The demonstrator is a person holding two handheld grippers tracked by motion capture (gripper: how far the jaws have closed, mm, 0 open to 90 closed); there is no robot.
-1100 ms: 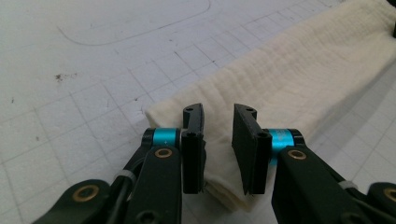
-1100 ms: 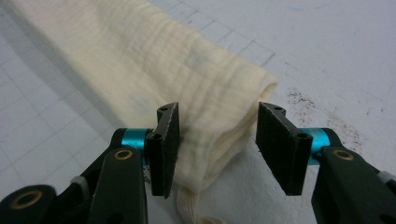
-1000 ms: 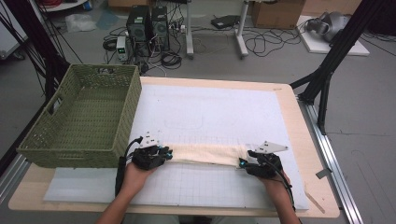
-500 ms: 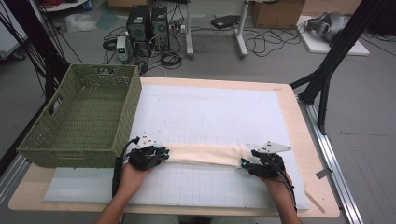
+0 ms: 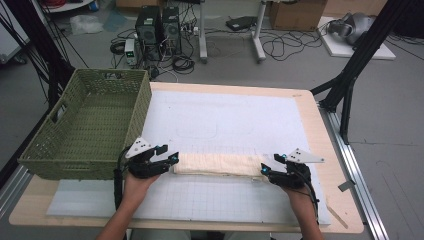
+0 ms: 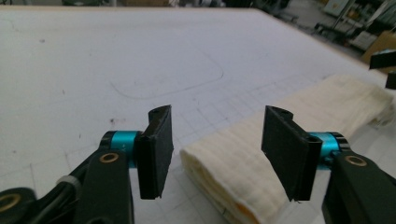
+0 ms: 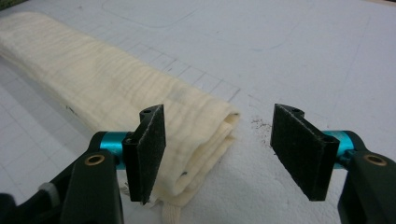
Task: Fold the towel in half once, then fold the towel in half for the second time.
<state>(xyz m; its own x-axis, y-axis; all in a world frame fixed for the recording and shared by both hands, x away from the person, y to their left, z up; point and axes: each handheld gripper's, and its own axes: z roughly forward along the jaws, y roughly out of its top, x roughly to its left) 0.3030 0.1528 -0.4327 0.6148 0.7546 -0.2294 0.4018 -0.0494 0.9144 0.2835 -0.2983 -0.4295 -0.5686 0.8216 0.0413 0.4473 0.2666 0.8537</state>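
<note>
near the front edge of the white mat [image 5: 225, 120], folded cream cloth [image 5: 220, 164] lying flat, long axis running left to right, left gripper [image 5: 171, 159] at its left end, right gripper [image 5: 266, 170] at its right end, both with jaws spread wide, holding nothing, green wicker basket [image 5: 60, 145] far left

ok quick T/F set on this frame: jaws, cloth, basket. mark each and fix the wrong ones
1. Both grippers have their jaws open. True: the left gripper and right gripper both show a wide gap.
2. The folded cloth lies in the basket. False: it lies on the white mat, between the grippers.
3. The green basket sits at the table's left end. True.
4. The right gripper is clamped on the cloth's end. False: its jaws stand apart, the cloth's end by one of them.
5. The cloth is spread out flat. False: it is folded into a long strip.
</note>
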